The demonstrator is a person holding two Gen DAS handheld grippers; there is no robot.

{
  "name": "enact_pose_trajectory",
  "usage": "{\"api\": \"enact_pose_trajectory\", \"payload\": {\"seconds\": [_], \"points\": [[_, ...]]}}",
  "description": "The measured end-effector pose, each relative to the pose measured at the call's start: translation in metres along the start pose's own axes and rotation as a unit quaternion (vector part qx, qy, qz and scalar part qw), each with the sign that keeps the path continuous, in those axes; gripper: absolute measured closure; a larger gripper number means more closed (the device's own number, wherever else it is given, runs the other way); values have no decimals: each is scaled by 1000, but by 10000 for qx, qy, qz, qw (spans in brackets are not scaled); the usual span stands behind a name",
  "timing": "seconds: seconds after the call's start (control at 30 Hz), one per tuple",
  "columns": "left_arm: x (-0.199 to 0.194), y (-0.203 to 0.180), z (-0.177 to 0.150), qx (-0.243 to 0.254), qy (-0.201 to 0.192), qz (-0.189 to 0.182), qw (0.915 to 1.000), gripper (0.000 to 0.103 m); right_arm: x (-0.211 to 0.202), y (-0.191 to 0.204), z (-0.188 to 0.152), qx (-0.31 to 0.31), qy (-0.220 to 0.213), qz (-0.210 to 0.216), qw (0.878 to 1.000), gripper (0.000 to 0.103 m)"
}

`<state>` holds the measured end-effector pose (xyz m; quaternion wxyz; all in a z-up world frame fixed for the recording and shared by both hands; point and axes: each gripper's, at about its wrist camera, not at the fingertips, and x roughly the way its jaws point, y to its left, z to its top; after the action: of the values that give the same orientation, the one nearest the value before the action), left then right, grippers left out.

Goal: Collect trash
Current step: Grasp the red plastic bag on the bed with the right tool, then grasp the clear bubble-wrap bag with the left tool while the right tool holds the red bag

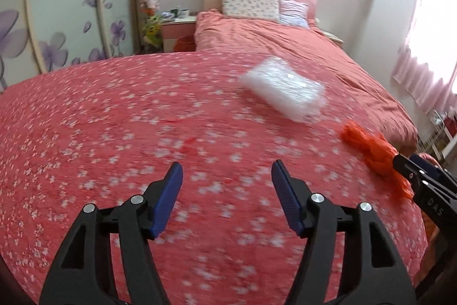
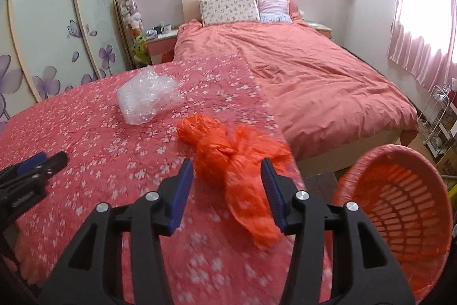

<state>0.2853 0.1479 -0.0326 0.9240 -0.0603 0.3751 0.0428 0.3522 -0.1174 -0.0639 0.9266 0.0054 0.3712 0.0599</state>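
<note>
Orange plastic bag [image 2: 228, 159] lies crumpled on the floral cloth [image 2: 94, 139], beside the basket [image 2: 400, 190]; the right gripper [image 2: 227, 190] straddles it, released. Probably light, limp, slippery; grasp the knotted bunch.

Floral cover [image 2: 94, 139]: matt printed cloth. Clear wrap [image 2: 145, 97]: glossy, crinkled transparent plastic film. Orange bag [image 2: 228, 159]: thin, creased plastic with slight sheen. Basket [image 2: 400, 199]: slotted orange plastic, smooth. Gripper pads [image 2: 182, 190]: blue, ribbed; arms matt black plastic.
</note>
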Motion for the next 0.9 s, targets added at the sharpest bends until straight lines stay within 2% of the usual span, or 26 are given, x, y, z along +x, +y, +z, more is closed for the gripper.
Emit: {"api": "enact_pose_trajectory", "payload": {"seconds": [0.27, 0.33, 0.37, 0.47, 0.8, 0.9], "points": [[8, 23, 3, -268, 97, 31, 9996, 37, 35, 9, 6, -47, 432, -94, 9990, 53], [10, 22, 3, -257, 110, 61, 9996, 37, 38, 6, 6, -4, 472, -120, 9988, 58], [11, 23, 2, -250, 114, 68, 9996, 37, 40, 5, 7, 15, 480, -115, 9988, 64], [14, 20, 6, -210, 107, 53, 9997, 37, 37, -2, 7, 129, 419, -41, 9990, 69], [50, -27, 55, 10, 74, -229, 9997, 37, 15, -21, -8, 491, 244, 108, 9984, 71], [67, -45, 67, 55, 141, -162, 9998, 32, 14, -21, -8, 459, 219, 118, 9986, 71]]}}
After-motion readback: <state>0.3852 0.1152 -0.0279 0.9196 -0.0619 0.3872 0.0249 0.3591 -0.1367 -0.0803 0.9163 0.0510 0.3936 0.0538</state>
